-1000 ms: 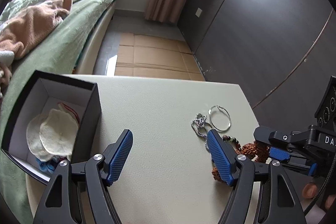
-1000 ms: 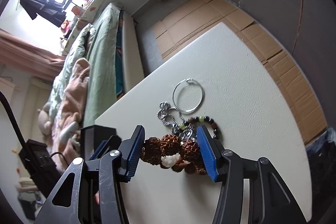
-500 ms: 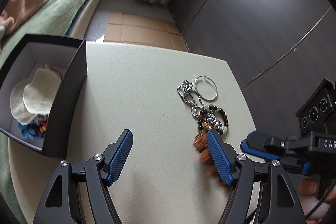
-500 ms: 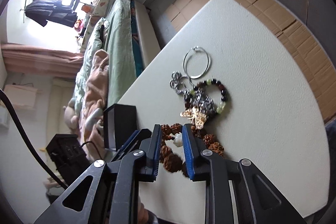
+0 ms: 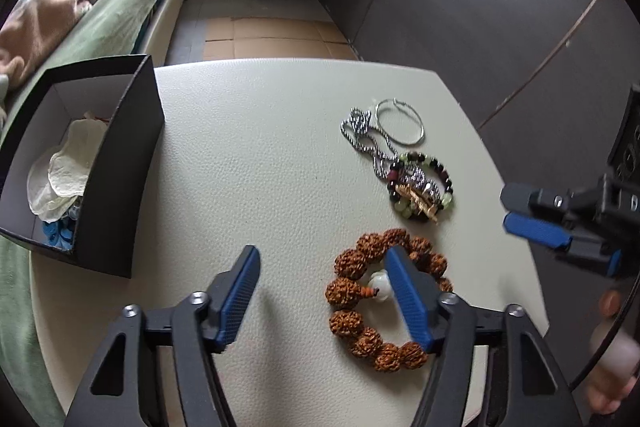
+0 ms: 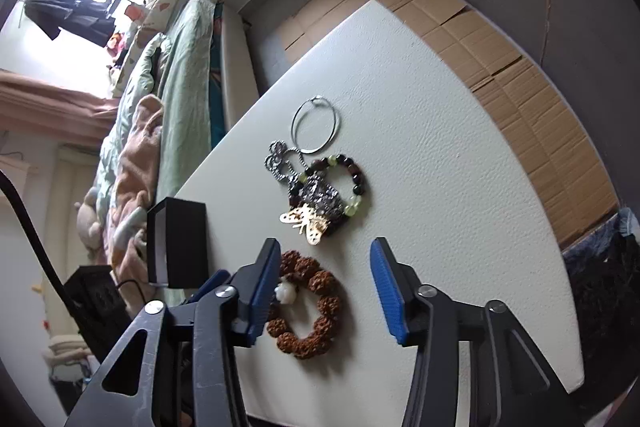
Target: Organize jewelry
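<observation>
You are holding your left gripper (image 5: pixel 322 267) with its jaws spread wide and nothing between them. The brown seed bracelet (image 5: pixel 384 301) is lying flat on the white table (image 5: pixel 260 147), partly under the right-hand finger of that gripper, and nothing is gripping it. Your right gripper (image 6: pixel 324 287) is also standing spread and empty, with the same bracelet lying low between its fingers, close to the left one.

Ahead of the right gripper, just beyond the fingertips, the gold butterfly clip (image 6: pixel 306 223) is resting against the dark bead bracelet (image 6: pixel 340 183); the silver chain (image 6: pixel 280 163) and the thin hoop (image 6: pixel 316 125) are lying further ahead. All of them are lying loose on the table.

The black box (image 5: pixel 100 163) is sitting to the left of your left gripper, holding pale cloth pouches and something blue. Judging by this, the sorting is only partly along: five pieces are still waiting on the table.
</observation>
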Demonstrator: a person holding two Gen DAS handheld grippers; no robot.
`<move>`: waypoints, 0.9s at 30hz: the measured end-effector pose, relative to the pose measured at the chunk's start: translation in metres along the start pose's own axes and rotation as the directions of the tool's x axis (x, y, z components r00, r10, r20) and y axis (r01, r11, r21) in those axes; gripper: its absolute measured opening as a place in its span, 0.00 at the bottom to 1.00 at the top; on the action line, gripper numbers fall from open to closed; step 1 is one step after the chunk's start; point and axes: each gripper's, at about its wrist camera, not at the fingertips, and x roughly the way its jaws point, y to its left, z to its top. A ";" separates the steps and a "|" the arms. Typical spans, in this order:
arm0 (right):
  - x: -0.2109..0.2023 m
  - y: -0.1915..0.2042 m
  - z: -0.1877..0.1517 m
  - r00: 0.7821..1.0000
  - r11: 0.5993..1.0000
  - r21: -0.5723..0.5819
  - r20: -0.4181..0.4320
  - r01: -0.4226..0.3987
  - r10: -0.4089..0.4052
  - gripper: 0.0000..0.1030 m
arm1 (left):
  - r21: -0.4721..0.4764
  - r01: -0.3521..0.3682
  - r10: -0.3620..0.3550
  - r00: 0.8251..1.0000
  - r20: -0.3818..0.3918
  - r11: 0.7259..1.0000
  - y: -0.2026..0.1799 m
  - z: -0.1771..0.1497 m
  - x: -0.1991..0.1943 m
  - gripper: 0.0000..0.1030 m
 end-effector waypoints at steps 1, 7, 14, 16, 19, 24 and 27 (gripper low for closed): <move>-0.001 0.000 0.001 1.000 1.000 -0.004 0.009 0.020 -0.020 0.47 | 0.009 -0.003 0.004 1.000 -0.014 1.000 -0.001 -0.001 0.002 0.54; -0.002 -0.003 0.007 0.997 0.997 -0.009 0.037 0.074 -0.074 0.47 | 0.057 -0.026 0.029 0.998 -0.056 0.998 -0.007 -0.007 0.006 0.46; -0.003 -0.010 0.010 0.995 0.996 0.010 0.042 0.089 -0.089 0.47 | 0.142 -0.029 0.039 0.997 -0.074 0.989 -0.021 -0.018 -0.001 0.46; -0.003 -0.010 0.009 0.995 0.996 0.014 0.047 0.087 -0.088 0.47 | 0.164 -0.028 0.040 0.997 -0.070 0.986 -0.024 -0.020 -0.001 0.47; -0.006 -0.010 0.008 0.993 0.995 0.013 0.064 0.096 -0.097 0.47 | 0.198 -0.043 0.053 0.997 -0.049 0.979 -0.028 -0.022 -0.001 0.47; -0.006 -0.004 0.008 0.984 0.989 -0.009 0.102 0.150 -0.148 0.47 | 0.151 0.051 -0.026 0.987 -0.157 0.987 -0.019 -0.022 0.003 0.47; -0.006 -0.003 0.010 0.978 0.984 -0.018 0.113 0.179 -0.175 0.47 | 0.185 0.022 0.007 0.988 -0.157 0.982 -0.023 -0.024 0.001 0.47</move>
